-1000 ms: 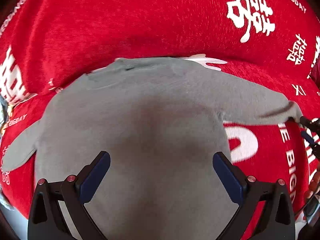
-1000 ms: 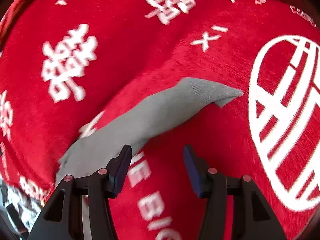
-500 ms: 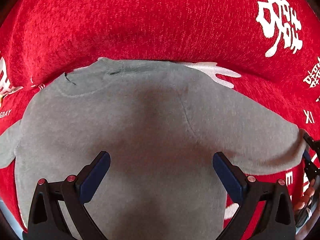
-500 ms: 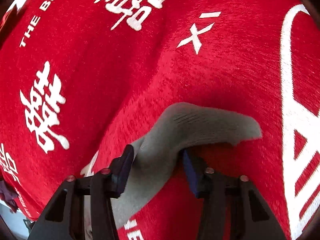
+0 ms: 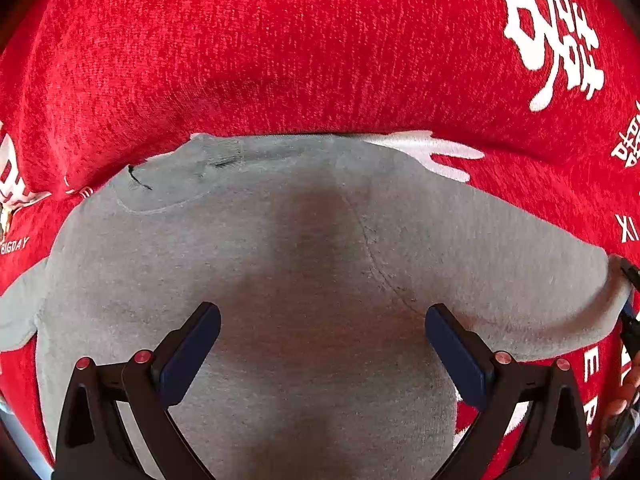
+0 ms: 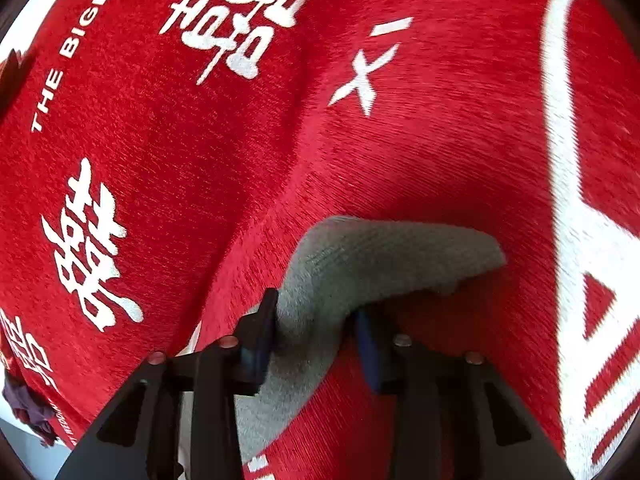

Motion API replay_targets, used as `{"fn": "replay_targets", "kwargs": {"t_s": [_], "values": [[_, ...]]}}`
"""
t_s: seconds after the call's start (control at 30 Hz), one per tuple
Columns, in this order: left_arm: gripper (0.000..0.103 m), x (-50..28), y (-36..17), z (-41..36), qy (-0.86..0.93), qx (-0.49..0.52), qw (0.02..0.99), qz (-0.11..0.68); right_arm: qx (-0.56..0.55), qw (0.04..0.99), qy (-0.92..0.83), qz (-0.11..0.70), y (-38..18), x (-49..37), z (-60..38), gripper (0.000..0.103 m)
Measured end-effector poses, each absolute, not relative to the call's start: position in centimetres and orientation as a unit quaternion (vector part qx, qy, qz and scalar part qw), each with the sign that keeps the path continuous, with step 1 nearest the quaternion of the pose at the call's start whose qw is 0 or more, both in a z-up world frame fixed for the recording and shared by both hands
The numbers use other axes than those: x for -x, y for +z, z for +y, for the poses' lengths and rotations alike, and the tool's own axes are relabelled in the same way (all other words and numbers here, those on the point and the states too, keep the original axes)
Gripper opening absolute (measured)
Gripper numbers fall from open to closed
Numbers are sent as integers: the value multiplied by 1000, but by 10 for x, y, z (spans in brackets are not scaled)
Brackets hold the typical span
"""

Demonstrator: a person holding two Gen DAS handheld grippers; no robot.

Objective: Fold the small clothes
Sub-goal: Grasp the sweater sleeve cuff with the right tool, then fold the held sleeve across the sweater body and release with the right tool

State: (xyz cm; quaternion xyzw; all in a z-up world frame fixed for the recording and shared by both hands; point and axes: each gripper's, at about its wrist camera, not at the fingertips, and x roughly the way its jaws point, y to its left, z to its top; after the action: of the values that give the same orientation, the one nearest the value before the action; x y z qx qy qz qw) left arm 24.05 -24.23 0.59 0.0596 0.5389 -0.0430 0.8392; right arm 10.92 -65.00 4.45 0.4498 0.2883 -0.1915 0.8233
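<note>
**Grey top spread flat, one sleeve between the right fingers**

While the grey top (image 5: 304,264) lies spread out on the red blanket (image 5: 280,60), the left gripper (image 5: 322,320) hangs over its middle with its fingers spread wide and nothing between them. The dark blue pads sit above the cloth; whether they touch it cannot be told. The neck of the top points away from the camera, toward a fold in the blanket, and the blanket's white printed characters and letters show around it. One sleeve runs off to the left edge of this view, the other to the right edge, where a black tool tip meets its end.

In the right wrist view the right gripper (image 6: 314,322) has that sleeve (image 6: 372,264) between its fingers. The jaws have just been opening a little after closing. The left pad lies against the sleeve; the right pad is partly hidden behind the cloth, so a firm pinch cannot be confirmed. The ribbed cuff juts out past the fingertips to the right, lifted slightly off the blanket and casting a shadow below. A dark purple cloth (image 6: 28,408) lies at the lower left edge.
</note>
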Motion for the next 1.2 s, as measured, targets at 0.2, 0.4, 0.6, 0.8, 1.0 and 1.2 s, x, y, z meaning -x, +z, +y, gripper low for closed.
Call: {"fn": "replay_targets", "kwargs": {"t_s": [0.2,0.4,0.6,0.8,1.0,1.2], "values": [[103,-240,6,-242,-43,-61,839,539,-443,825,-192,294,48,-112,-651,51],[103,-238,5,-246,-43,-68,838,540,-415,840,-183,297,54,-110,-643,15],[103,-250,-10,-244,-48,-33,818,573,-280,907,-200,244,120,-92,-593,14],[103,-252,-15,-257,-66,-94,804,583,-130,955,-160,211,189,-94,-504,14],[103,-245,34,-171,-49,6,836,547,54,972,-99,208,208,-114,-363,14],[103,-235,47,-44,19,92,835,543,155,952,-39,261,150,-157,-237,14]]}}
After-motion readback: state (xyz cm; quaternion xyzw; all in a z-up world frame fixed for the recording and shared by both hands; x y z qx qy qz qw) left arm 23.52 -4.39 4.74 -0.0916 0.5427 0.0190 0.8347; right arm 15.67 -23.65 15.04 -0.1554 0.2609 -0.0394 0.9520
